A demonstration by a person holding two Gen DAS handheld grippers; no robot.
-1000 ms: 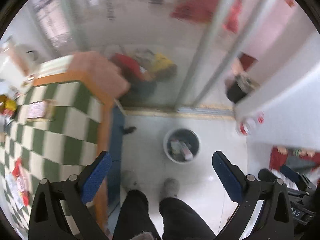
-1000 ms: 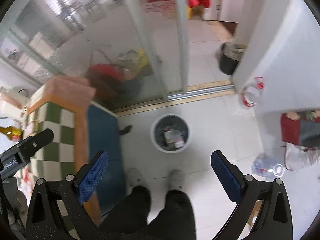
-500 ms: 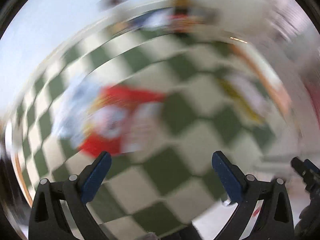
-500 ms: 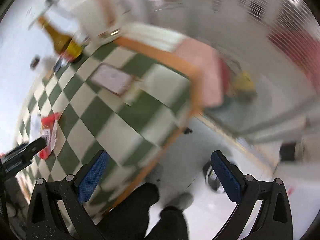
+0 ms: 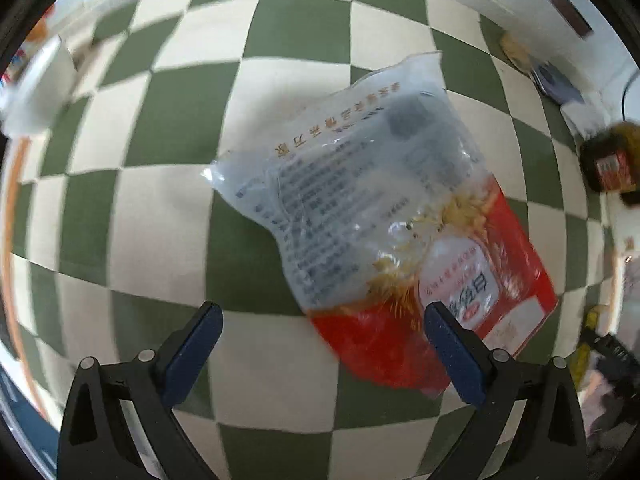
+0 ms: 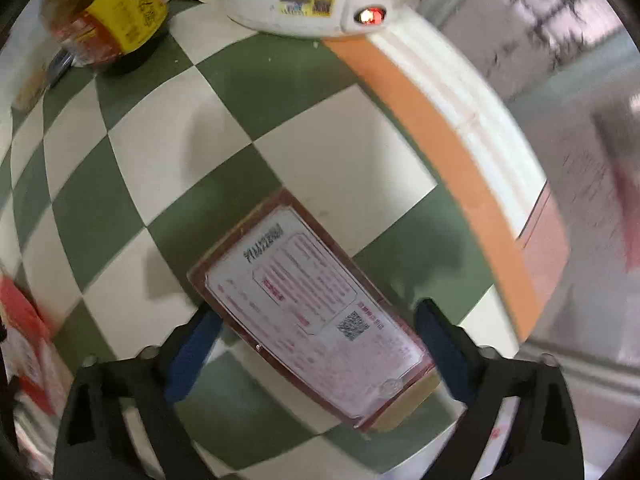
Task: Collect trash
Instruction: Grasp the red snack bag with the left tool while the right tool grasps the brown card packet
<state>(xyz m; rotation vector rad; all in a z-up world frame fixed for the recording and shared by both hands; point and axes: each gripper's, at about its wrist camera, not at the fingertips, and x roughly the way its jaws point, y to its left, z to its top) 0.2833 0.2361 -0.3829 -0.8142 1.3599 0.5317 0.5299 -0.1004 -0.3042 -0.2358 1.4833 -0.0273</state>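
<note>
Two wrappers on checkered worktop (image 5: pixel 160 208): crinkled clear-and-red plastic bag (image 5: pixel 384 216), flat rectangular printed packet (image 6: pixel 312 320). Both grippers' jaws open, empty.

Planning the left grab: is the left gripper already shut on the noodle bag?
No, the left gripper is open, with the noodle bag lying loose on the tablecloth.

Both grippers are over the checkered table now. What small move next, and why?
Probably lower the right gripper a little and close on the flat packet. Its jaws are open, and the packet already lies between the fingers on the table, so it looks nearly lined up. The left gripper is also open, but the noodle bag sits off toward its right finger.
</note>
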